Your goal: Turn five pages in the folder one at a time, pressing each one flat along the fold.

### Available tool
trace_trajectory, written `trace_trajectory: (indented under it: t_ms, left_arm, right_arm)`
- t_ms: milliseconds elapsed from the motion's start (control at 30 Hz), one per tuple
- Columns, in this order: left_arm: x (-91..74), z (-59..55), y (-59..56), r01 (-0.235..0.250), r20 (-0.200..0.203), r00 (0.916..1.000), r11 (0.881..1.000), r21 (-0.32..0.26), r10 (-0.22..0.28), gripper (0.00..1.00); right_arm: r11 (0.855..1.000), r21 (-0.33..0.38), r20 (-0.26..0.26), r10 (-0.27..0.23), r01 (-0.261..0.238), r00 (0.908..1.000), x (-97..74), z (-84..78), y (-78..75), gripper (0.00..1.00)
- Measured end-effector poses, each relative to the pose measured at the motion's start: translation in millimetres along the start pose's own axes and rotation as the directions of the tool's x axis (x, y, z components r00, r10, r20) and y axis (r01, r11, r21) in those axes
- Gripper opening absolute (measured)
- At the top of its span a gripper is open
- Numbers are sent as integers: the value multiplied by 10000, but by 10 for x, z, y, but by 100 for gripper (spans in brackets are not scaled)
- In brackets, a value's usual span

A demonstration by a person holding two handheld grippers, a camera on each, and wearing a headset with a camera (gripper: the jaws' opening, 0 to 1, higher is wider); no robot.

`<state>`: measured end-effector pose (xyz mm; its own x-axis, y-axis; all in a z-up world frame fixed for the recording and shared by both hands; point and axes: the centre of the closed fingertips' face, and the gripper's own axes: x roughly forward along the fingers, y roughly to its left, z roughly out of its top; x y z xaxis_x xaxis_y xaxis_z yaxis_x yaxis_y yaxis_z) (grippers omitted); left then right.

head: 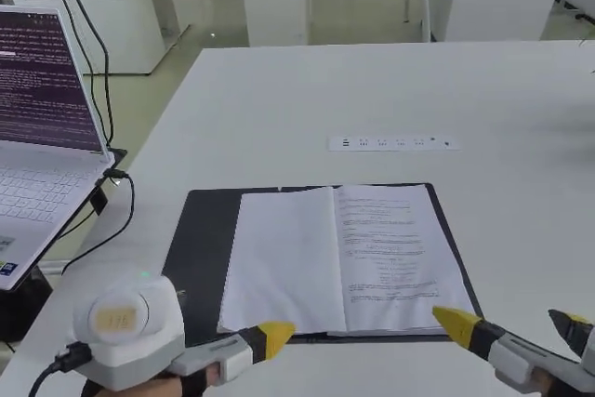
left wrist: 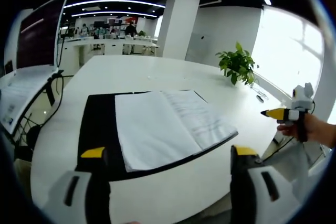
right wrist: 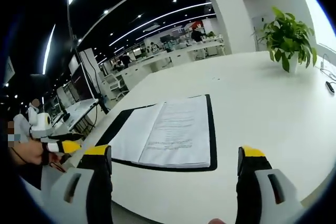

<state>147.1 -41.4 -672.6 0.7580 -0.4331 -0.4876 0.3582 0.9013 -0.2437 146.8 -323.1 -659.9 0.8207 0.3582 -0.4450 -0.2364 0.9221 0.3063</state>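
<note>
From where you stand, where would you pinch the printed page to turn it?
Probably the printed page by its lower right corner, from the right with the open right gripper: it lies flat, bound at the middle fold, so only outer edges lift.

Shows the right hand-held gripper (right wrist: 174,151) with yellow-tipped jaws wide apart and empty, just short of the open folder (right wrist: 163,129) lying flat on the white worktop (right wrist: 262,93). Catches the left hand-held gripper (right wrist: 65,148) at far left, and a potted plant (right wrist: 286,38) at far right.

Black folder (head: 200,248) — white pages (head: 284,262) — yellow-tipped grippers (left wrist: 168,153).
</note>
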Motion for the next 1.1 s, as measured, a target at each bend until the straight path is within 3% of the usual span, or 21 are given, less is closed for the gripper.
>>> trace_trajectory:
  t_ms: [167, 333, 533, 600, 667, 800, 967, 1100]
  left_arm:
    - [6, -20, -48, 25, -45, 10000, 10000, -16, -25, 95]
    - [41, -57, -86, -57, -244, 9997, 9998, 216, 62, 93]
    - [146, -64, -171, 82, -393, 9992, 9994, 334, -68, 91]
    - [205, -72, -216, 138, -391, 9992, 9991, 395, -123, 91]
    - [283, -128, -263, 250, -636, 9977, 9985, 493, -219, 91]
    - [451, -193, -384, 501, -905, 9949, 9963, 701, -436, 90]
    - [661, -212, -557, 846, -1067, 9915, 9924, 897, -749, 89]
    - [888, -191, -718, 1228, -994, 9890, 9821, 1426, -1092, 84]
  right_arm:
    - [9991, -369, -172, -229, 222, 9996, -72, -71, -141, 100]
    - [9990, -209, -191, -397, 393, 9990, -143, -121, -221, 100]
    - [9986, -184, -18, -487, 487, 9988, -160, -74, -295, 100]
    - [9984, -307, -79, -483, 480, 9988, -127, -82, -307, 100]
    - [9970, -604, -197, -488, 476, 9986, -98, -103, -310, 100]
    - [9917, -1277, -584, -203, 127, 9981, 0, -183, -242, 100]
    - [9866, -1626, -852, 17, -156, 9964, 92, -252, -216, 100]
    - [9860, -1625, -1037, 197, -364, 9944, 153, -317, -199, 100]
